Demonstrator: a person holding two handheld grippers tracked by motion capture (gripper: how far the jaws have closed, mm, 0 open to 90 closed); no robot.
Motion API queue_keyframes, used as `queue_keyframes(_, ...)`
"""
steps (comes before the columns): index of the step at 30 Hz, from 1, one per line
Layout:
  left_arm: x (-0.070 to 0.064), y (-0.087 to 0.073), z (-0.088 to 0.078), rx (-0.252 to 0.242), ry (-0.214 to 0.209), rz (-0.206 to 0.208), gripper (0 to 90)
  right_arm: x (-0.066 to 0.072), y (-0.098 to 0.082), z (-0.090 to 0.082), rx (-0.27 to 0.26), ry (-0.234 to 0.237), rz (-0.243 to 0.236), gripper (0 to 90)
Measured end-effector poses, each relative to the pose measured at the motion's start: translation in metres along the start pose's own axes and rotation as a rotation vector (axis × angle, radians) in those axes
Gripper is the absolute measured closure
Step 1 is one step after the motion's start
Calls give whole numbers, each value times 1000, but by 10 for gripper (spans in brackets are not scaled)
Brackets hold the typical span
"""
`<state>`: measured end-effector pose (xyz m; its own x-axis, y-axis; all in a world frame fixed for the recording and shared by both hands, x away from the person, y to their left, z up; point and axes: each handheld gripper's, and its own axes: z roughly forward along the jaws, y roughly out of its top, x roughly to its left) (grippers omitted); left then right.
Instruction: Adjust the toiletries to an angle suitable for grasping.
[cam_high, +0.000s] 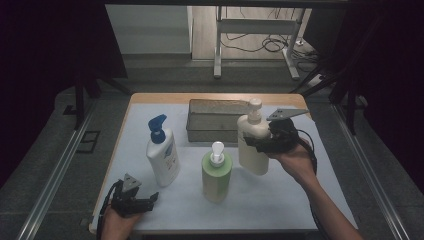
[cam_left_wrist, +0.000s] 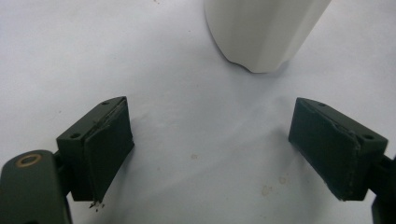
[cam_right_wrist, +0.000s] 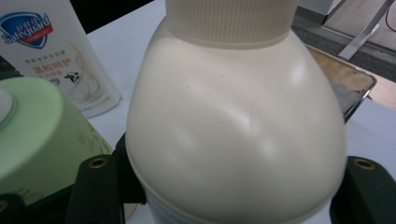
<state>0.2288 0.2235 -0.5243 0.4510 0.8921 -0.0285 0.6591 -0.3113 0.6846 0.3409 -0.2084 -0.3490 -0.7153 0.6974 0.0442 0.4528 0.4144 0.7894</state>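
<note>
Between the jaws of the right gripper (cam_high: 256, 144) sits the cream pump bottle (cam_high: 252, 142), clamped on both flanks just under its shoulder; in the right gripper view its pale body (cam_right_wrist: 233, 130) bulges out above the two black jaws. In the high view the bottle leans slightly, and whether its base touches the surface cannot be told. Just beyond this gripper lies a metal tray (cam_high: 212, 120), worn and grey, its rim close behind the bottle. To the gripper's left stands a green bottle (cam_high: 216, 172) with a white pump, and farther that way a white bottle with a blue pump (cam_high: 163, 152).

Near the front edge the left gripper (cam_high: 145, 201) rests low in the person's hand, its jaws spread wide with nothing between them; ahead of them, in the left gripper view, stands the foot of the white bottle with a blue pump (cam_left_wrist: 261, 32), apart from both pads.

Everything stands on a white sheet (cam_high: 280, 200), faintly stained, covering a wooden table (cam_high: 165, 97) whose bare edge shows at the far side. Around it the room is dark with black drapes; beyond lies a grey floor, a white desk frame (cam_high: 257, 30) and loose cables (cam_high: 272, 45).
</note>
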Motion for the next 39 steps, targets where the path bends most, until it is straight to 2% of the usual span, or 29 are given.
queue_keyframes(16,0,0,0,0,-1,0,129,2,30,9,-22,-14,-11,362)
queue_keyframes(39,0,0,0,1,-2,-2,129,-1,70,39,-67,-43,-23,363)
